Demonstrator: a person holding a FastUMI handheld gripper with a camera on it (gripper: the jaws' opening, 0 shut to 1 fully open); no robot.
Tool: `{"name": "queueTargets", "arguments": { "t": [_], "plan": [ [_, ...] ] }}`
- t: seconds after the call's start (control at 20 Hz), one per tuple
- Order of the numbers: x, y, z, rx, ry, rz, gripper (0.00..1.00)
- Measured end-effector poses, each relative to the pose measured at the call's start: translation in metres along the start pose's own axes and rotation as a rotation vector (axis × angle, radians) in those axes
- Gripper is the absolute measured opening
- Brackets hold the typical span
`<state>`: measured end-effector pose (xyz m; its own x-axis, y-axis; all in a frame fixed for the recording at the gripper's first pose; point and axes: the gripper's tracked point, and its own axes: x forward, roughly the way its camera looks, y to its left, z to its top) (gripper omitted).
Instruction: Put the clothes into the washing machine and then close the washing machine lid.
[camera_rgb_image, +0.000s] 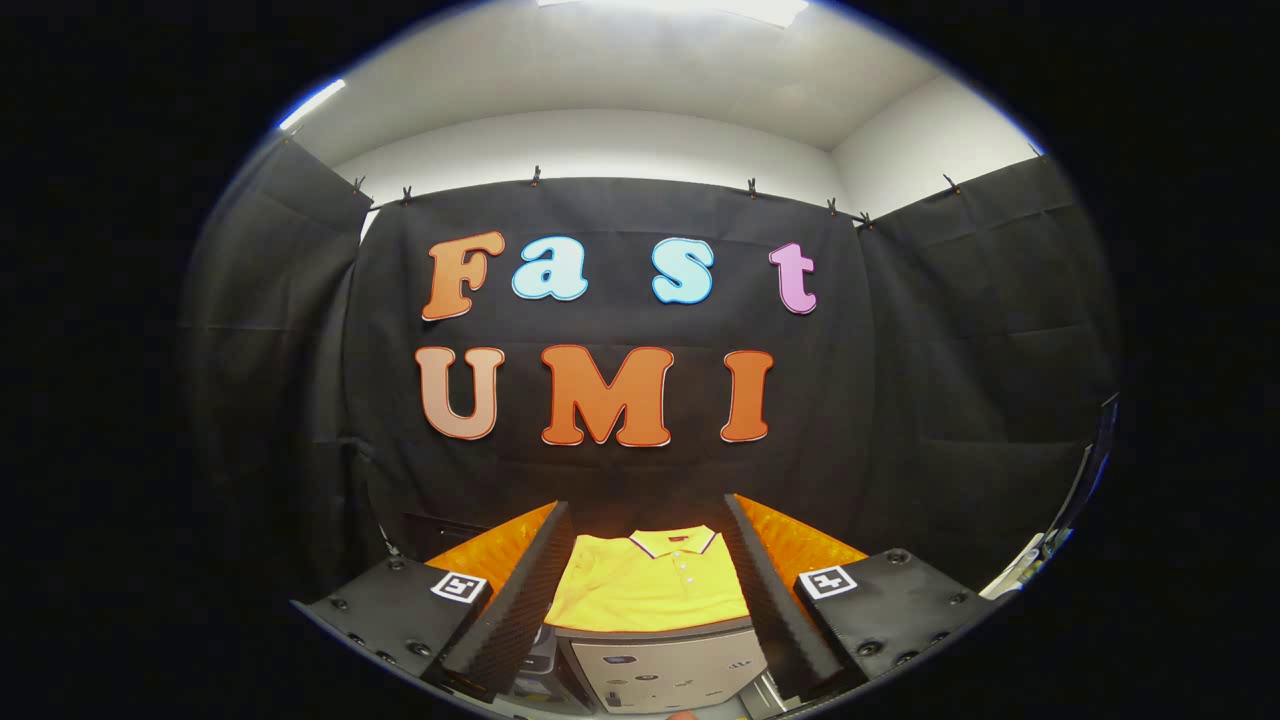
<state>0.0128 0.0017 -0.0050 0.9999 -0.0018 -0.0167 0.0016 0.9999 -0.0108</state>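
Shirt: folded yellow polo shirt (648, 590) lies flat, straight ahead between the fingers, collar at its far end.
Gripper: the gripper (645, 590) stands wide apart, holding nothing.
Washer: the washing machine panel (660, 675) sits just below the shirt.

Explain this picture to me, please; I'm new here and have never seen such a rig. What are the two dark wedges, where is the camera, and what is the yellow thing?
No robot here: a person carries a two-finger tool by hand, and the camera rides on it, looking forward along the fingers. Those are the two dark wedges. They stand apart, so the tool is open and holds nothing. Seen between them, a little ahead, lies a folded yellow shirt with a collar and buttons, flat on a grey machine top. That is probably the washer, though I cannot tell if its lid is open. Black cloth forms the booth wall behind.
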Motion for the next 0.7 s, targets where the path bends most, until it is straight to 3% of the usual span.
{"name": "queueTargets", "arguments": {
  "t": [0.3,0.7],
  "plan": [
    [0.017,-0.009,-0.01,0.012,0.024,-0.006,0.98],
    [0.078,-0.029,-0.037,0.024,0.087,-0.002,0.98]
  ]
}}
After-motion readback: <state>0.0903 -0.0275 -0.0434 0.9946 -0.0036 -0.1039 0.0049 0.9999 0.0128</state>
